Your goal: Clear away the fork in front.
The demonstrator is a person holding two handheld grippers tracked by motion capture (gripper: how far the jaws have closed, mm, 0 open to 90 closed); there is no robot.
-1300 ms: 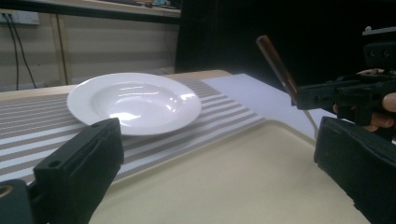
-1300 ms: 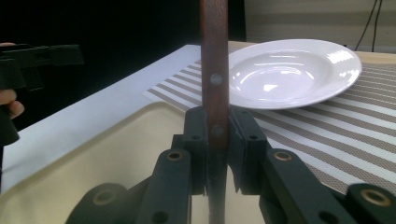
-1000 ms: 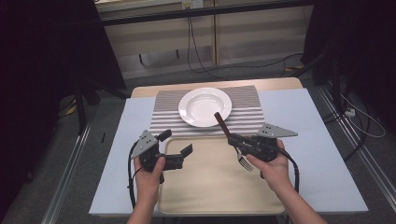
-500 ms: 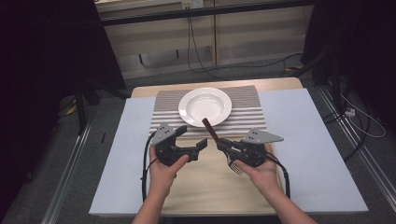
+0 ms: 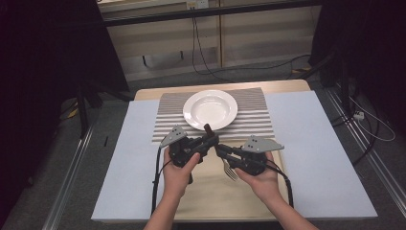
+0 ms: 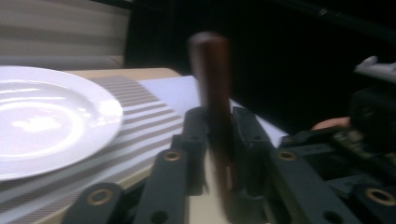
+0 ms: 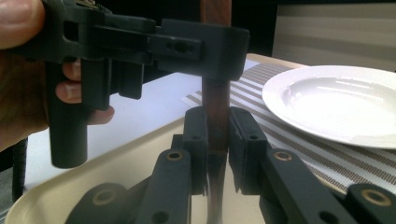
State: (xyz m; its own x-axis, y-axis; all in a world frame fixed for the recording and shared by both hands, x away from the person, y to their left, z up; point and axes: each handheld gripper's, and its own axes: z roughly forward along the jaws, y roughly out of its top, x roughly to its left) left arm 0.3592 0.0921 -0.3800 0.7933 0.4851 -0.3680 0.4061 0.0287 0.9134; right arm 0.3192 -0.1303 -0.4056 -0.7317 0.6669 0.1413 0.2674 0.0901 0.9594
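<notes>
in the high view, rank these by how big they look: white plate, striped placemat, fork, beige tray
1. beige tray, though hands cover part of it and it lies nearer the camera, so its lead over the mat is unsure
2. striped placemat
3. white plate
4. fork, held by both grippers

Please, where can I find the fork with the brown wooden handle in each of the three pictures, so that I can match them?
High view: the fork lies between the two grippers, below the plate; tines near the right hand, handle tip toward the plate.
Left gripper view: its handle stands up at the centre, between the black jaws.
Right gripper view: the handle rises at the centre, gripped by both grippers.
Shared landmark: the white plate.
</notes>
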